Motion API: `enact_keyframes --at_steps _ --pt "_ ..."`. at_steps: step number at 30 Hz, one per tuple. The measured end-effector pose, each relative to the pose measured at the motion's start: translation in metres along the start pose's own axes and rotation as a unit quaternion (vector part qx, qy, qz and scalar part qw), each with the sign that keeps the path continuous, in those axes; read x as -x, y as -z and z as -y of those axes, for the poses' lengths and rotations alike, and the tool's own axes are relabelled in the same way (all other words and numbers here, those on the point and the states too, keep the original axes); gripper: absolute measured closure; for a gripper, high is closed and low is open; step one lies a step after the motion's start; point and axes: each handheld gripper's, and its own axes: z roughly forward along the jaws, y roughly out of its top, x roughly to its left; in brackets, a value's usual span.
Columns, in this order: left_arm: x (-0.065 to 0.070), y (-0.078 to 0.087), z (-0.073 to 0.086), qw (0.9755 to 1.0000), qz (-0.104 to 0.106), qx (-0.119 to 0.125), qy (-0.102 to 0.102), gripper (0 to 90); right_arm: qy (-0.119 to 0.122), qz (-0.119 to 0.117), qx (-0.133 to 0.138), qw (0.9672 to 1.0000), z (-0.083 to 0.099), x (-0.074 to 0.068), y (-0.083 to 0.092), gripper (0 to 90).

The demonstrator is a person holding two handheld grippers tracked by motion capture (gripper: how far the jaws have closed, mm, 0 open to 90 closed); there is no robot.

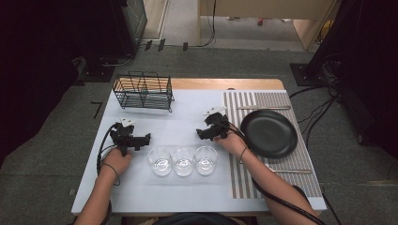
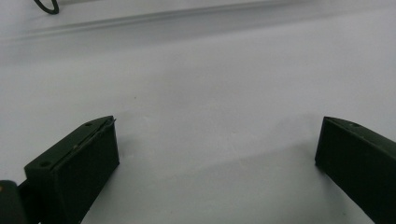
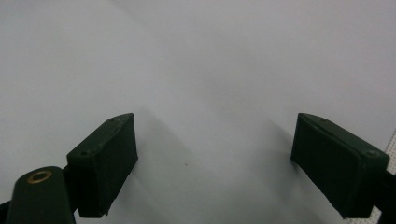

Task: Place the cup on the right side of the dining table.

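Pale table (image 1: 187, 192) (striped mat (image 1: 281, 185) right) on grey carpet (image 1: 356, 164).

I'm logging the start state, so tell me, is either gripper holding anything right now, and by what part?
Nothing is held. The left gripper and the right gripper both stand open, with bare table between their jaws.
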Motion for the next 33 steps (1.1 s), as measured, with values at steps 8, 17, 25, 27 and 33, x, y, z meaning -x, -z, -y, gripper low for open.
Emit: enact_keyframes --at_steps 8,17,25,27,33 --pt "0.0 0.0 0.0 1.0 0.0 0.0 0.0 0.0 -0.003 -0.008 -0.001 1.0 -0.002 0.001 0.003 14.4" --pt "0.0 0.0 0.0 1.0 0.0 0.0 0.0 0.0 0.002 -0.021 -0.004 0.9998 -0.004 0.001 0.007 14.5" --pt "0.0 0.0 0.0 1.0 0.0 0.0 0.0 0.0 0.004 -0.03 -0.002 0.9996 -0.006 0.0 0.011 14.5" --pt "0.0 0.0 0.0 1.0 0.0 0.0 0.0 0.0 0.004 -0.032 -0.002 0.9995 -0.006 0.0 0.011 14.5" --pt "0.0 0.0 0.0 1.0 0.0 0.0 0.0 0.0 0.007 -0.038 0.001 0.9993 -0.007 -0.002 0.013 14.6"
